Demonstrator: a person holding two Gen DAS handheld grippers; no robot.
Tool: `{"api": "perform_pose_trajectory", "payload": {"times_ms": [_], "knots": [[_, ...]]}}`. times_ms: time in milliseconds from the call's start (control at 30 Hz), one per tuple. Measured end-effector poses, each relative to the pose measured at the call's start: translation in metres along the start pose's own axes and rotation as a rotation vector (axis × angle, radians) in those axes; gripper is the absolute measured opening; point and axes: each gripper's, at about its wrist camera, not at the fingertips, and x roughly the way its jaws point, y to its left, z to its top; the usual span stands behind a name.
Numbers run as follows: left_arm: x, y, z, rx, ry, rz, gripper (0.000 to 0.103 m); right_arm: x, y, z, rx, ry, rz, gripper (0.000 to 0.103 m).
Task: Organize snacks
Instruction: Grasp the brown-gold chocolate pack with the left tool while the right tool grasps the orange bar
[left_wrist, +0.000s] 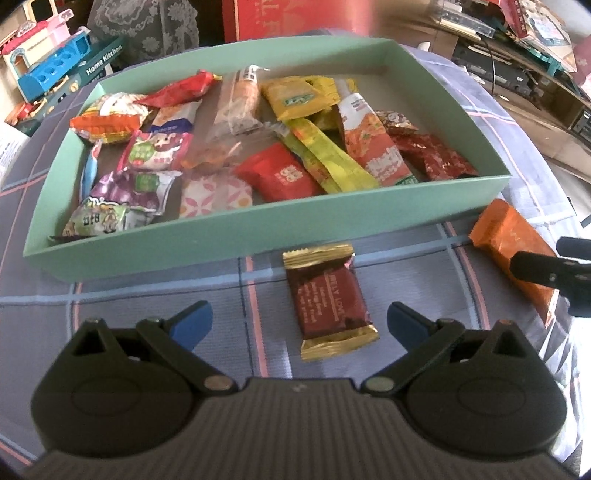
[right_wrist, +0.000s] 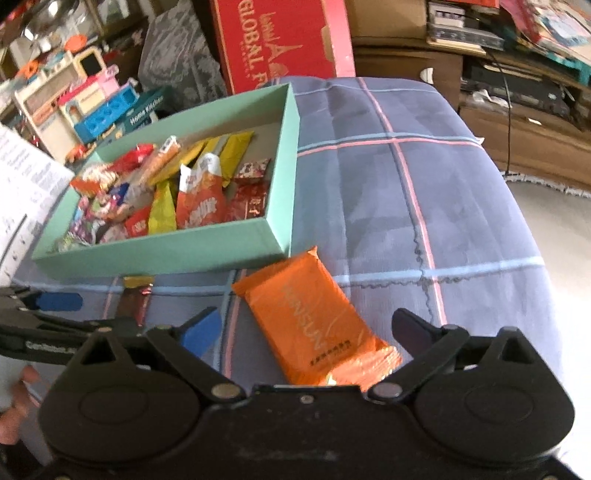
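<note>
While most snacks already lay piled in the green box (left_wrist: 236, 236), two packets were left outside it on the plaid cloth (right_wrist: 388, 184), which covered a surface I could not identify. The brown-and-gold packet (left_wrist: 330, 301) lay flat just in front of the box's near wall, lengthwise toward the camera. The left claw (left_wrist: 299, 323) hung over it with jaws spread wide; the packet sat between the blue pads (left_wrist: 190, 325) but off-centre, closer to the right pad, no contact visible. The orange packet (right_wrist: 314, 325) lay near the box's front right corner, angled diagonally. The right claw (right_wrist: 304, 330) straddled it, jaws also wide apart and not gripping; the packet's near end ran under the claw body, so contact there couldn't be checked.

Judgement: both claws were lined up for a paired pick, one packet each, jaws held wide probably to clear the wrappers on approach. Both packets lay close to the box, so the carry should be short. The box looked crowded at left and centre; the far right corner showed some bare floor, a likely drop spot. Foil wrappers looked slick and flat, so pinching across the short width seemed safer. In the right wrist view the left claw showed at the left edge, with fingers of a hand (right_wrist: 16, 402) below it.
</note>
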Motion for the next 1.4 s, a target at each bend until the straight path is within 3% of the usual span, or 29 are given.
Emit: {"api": "perform_pose_trajectory", "payload": {"times_ms": [100, 267, 333, 400, 600, 667, 733, 800, 1300, 1400], "knots": [[0.002, 0.002, 0.001, -0.006, 0.006, 0.002, 0.103, 0.006, 0.002, 0.000, -0.038, 0.004, 0.007, 0.092], [0.006, 0.005, 0.002, -0.020, 0.012, -0.001, 0.103, 0.010, 0.007, -0.009, -0.054, 0.004, -0.022, 0.064], [0.008, 0.004, 0.003, -0.027, 0.013, -0.009, 0.103, 0.005, 0.005, -0.013, -0.032, -0.001, -0.008, 0.057], [0.009, 0.003, 0.003, -0.033, 0.015, -0.027, 0.102, 0.002, 0.002, -0.019, 0.004, -0.008, -0.002, 0.057], [0.015, -0.007, 0.005, -0.012, 0.012, -0.034, 0.083, -0.003, 0.002, -0.028, 0.045, -0.031, -0.033, 0.057], [0.014, -0.010, 0.006, 0.000, -0.005, -0.022, 0.074, -0.001, 0.005, -0.027, 0.031, -0.028, -0.045, 0.057], [0.012, -0.012, 0.006, 0.011, -0.026, -0.014, 0.054, 0.000, 0.004, -0.027, 0.019, -0.028, -0.050, 0.057], [0.010, -0.012, 0.006, 0.019, -0.037, -0.020, 0.041, 0.000, 0.006, -0.028, 0.009, -0.034, -0.059, 0.057], [0.009, -0.006, 0.004, 0.023, -0.043, -0.047, 0.047, 0.010, 0.026, -0.024, -0.058, -0.009, -0.140, 0.059], [0.008, -0.006, 0.002, 0.036, -0.049, -0.053, 0.042, 0.011, 0.026, -0.023, -0.057, -0.008, -0.143, 0.060]]}}
